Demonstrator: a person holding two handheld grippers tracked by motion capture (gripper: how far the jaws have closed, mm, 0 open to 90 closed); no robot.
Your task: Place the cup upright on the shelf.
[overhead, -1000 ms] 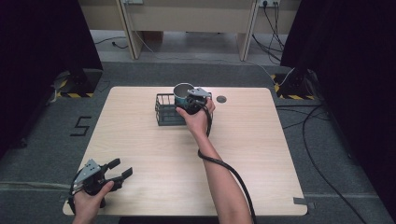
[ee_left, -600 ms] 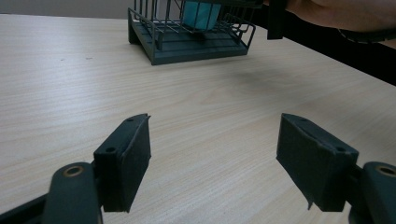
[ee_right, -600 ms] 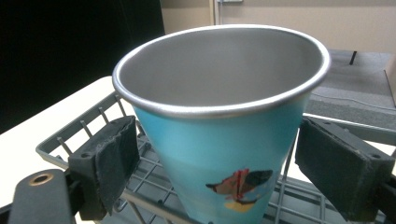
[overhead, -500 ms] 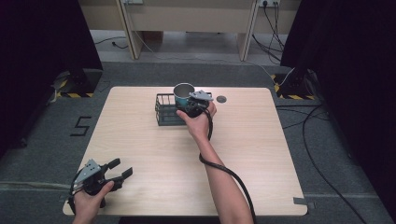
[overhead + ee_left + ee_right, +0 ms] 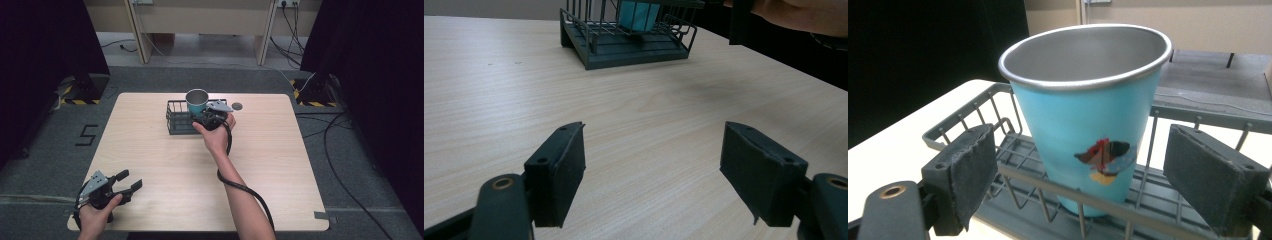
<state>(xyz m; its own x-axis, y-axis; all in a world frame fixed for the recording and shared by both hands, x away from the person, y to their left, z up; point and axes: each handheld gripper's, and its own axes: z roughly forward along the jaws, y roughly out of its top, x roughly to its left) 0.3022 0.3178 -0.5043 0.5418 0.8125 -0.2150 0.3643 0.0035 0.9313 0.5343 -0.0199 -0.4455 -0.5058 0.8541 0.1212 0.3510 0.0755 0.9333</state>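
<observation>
Because the right claw [image 5: 1098,175] sits with its jaws spread wide on either side of the cup [image 5: 1088,115], touching neither wall, nothing pinches the cup at this moment. The cup is blue with a bare metal inside and a small picture on its side. It stands in a dark wire basket [image 5: 181,117] near the middle of the far edge of the counter [image 5: 150,150], at the basket's right end.

The cup stands upright, though it looks slightly tilted in the right gripper view. Its long axis runs up and down, the open mouth faces up and the narrower base rests on the basket floor.

Judged from this, the main risk is a knock. The jaws reach across the basket's near rail, so a pad could catch the wire or push the cup's wall and tip it against the bars. The cup tapers toward its base, so a pinch placed low might slide.

The left claw [image 5: 664,170] hovers just above the counter's near left corner, its jaws spread and holding nothing. It is well apart from the basket. A small dark disc [image 5: 237,106] lies on the counter just right of the basket.
</observation>
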